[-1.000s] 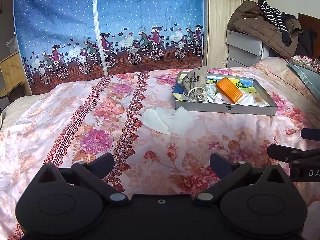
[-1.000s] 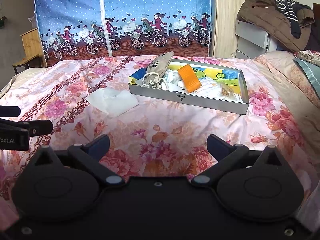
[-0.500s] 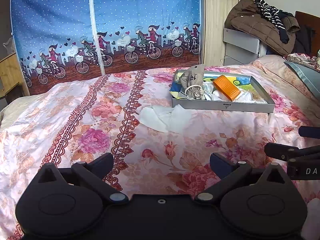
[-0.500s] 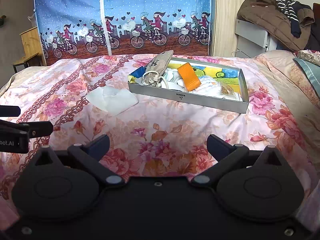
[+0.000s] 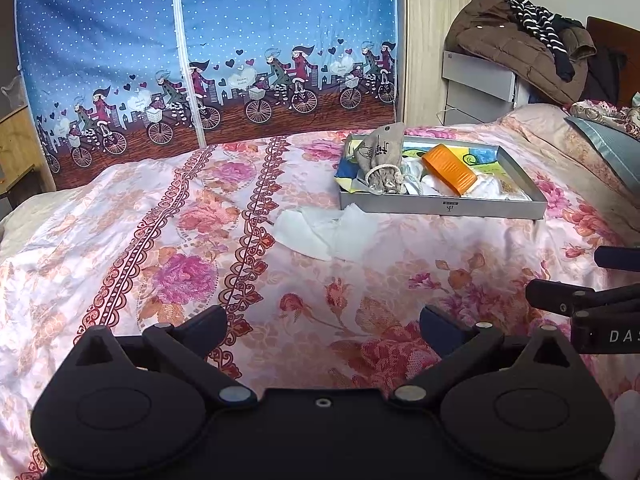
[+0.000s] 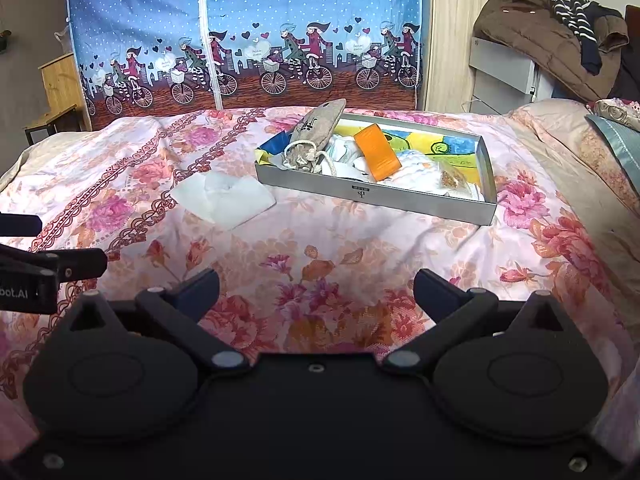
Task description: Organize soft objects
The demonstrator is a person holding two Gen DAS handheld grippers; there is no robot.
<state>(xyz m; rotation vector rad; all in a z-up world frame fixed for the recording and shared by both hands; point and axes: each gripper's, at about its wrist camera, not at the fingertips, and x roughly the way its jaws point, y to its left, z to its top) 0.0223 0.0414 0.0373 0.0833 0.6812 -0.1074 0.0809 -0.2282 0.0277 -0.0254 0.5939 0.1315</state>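
Grippers both hovering low over the floral bedspread (image 5: 120, 248), neither holding anything. Left gripper (image 5: 323, 326) spread wide, nothing between the fingers; same for the right gripper (image 6: 316, 288), fingers apart, bare quilt showing through the gap. Seen from the left wrist, right one poking in at 3 o'clock; from the right wrist, left one at 9 o'clock.

White cloth (image 6: 224, 198) lying loose and rumpled on the quilt at about 11 o'clock of the right gripper, 12 o'clock of the left, just beside the near-left corner of the grey tray (image 6: 420, 202). Tray at 12 to 1 o'clock, already crowded: drawstring pouch (image 6: 316, 136) draped over its far-left rim, orange pack (image 6: 376, 152) tilted on a heap of white fabric, small bag of brownish bits (image 6: 450, 178) near the right end.

Likely next: picking up the cloth, probably for the tray. Risks, judged from the layout:
- Pinching quilt along with cloth, both thin and pale, so dragging the bedspread and sliding the tray.
- Catching only one layer, letting the cloth unfold and trail.
- Dropping it onto the full heap and tipping the orange pack or nudging the overhanging pouch off the rim.
- Clipping the near tray wall on a low approach.
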